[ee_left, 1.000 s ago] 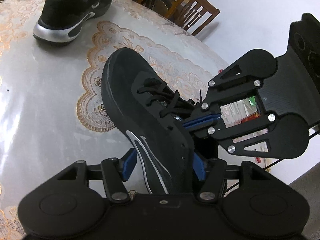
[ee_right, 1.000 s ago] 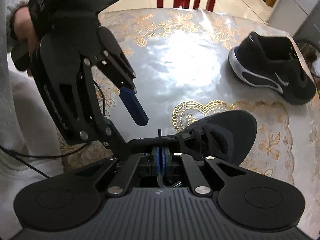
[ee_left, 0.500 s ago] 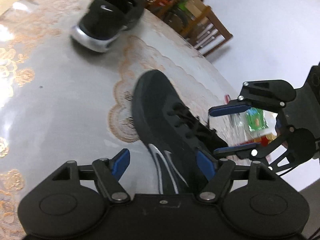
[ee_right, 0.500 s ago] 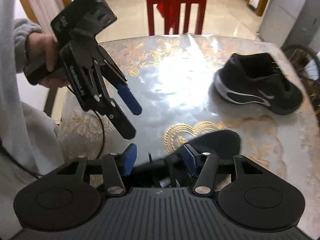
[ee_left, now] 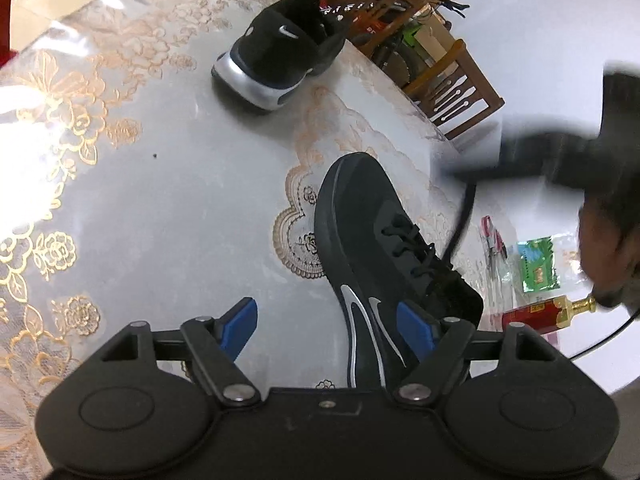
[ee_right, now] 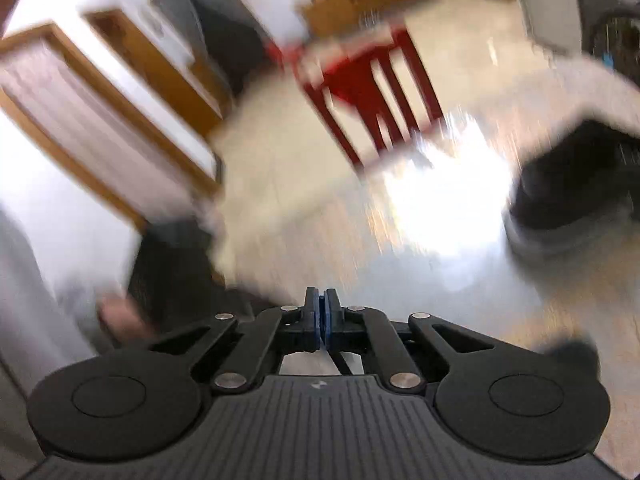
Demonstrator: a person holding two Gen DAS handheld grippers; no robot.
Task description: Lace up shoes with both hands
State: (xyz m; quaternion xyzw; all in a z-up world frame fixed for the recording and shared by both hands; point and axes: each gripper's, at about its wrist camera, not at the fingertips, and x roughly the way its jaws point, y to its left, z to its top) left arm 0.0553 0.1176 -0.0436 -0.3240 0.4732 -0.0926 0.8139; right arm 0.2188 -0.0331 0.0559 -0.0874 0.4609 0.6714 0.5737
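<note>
The near shoe (ee_left: 372,240) lies on the table (ee_left: 160,208), toe toward 12 o'clock and heel toward 5 o'clock in the left wrist view, so its long axis runs almost along the pointing line of the left gripper (ee_left: 328,320). The heel quarter sits between the blue pads (ee_left: 240,320), nearer the right-hand pad; neither pad presses on it. The jaws of the left gripper stand wide and are opening further, gripping nothing.

From the eyelet rows a taut black lace (ee_left: 464,216) rises toward 1 o'clock into a blurred dark mass, probably the right gripper (ee_right: 322,316) and the hand holding it. In the right wrist view its pads are pressed together. A dark strand below them may be the lace, but motion blur prevents confirmation of the hold.

The second shoe (ee_left: 280,60) rests well apart at 11 o'clock.

Judgement: the lace is being drawn tight. The left gripper is nearer the shoe and is placed to steady the heel. The pull along the shoe's axis may tip the shoe.
</note>
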